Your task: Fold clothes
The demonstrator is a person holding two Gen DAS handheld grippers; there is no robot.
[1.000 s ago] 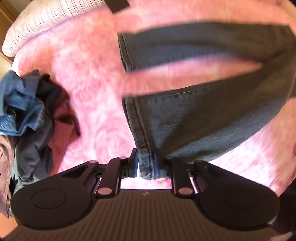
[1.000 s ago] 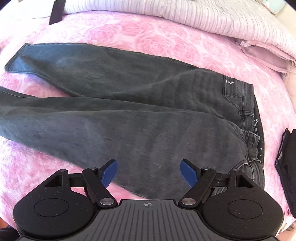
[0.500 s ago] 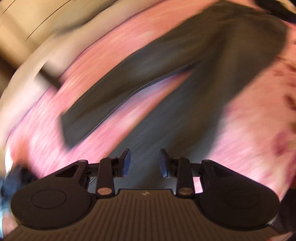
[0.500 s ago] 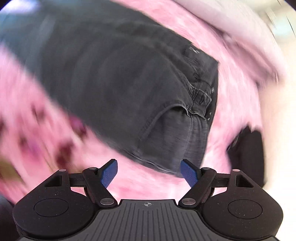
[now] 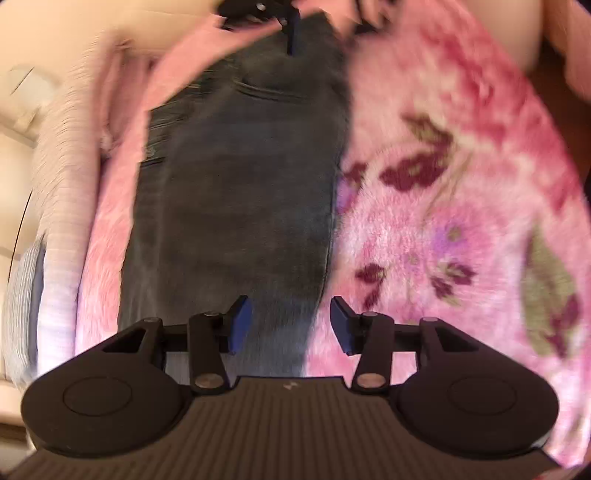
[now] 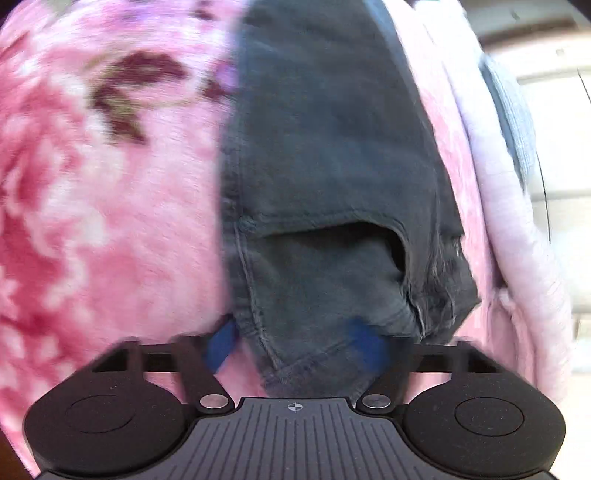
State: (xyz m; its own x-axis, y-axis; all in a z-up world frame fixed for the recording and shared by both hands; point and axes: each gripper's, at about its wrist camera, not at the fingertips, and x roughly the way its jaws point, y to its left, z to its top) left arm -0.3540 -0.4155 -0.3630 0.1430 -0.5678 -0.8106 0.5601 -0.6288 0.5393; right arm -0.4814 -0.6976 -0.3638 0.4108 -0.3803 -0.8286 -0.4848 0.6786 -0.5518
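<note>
You dropped hem since a second ago, left gripper (image 5: pixel 284 325) jaws apart. Dark grey denim jeans (image 5: pixel 236 206) run lengthwise ahead. Right gripper (image 6: pixel 295 345) straddles waist end, closer, not clamped.

— What can't you make out?
— Both views are motion-blurred. In the right wrist view the right tool (image 6: pixel 295 345) has its blue fingers (image 6: pixel 221 345) smeared, and the jeans (image 6: pixel 332 184) cover part of the gap, so a grip can't be told.
— And the left view?
— The jeans run under the tool body at the bottom edge. A dark object (image 5: pixel 258 11) at the top is cut off and unidentifiable.
</note>
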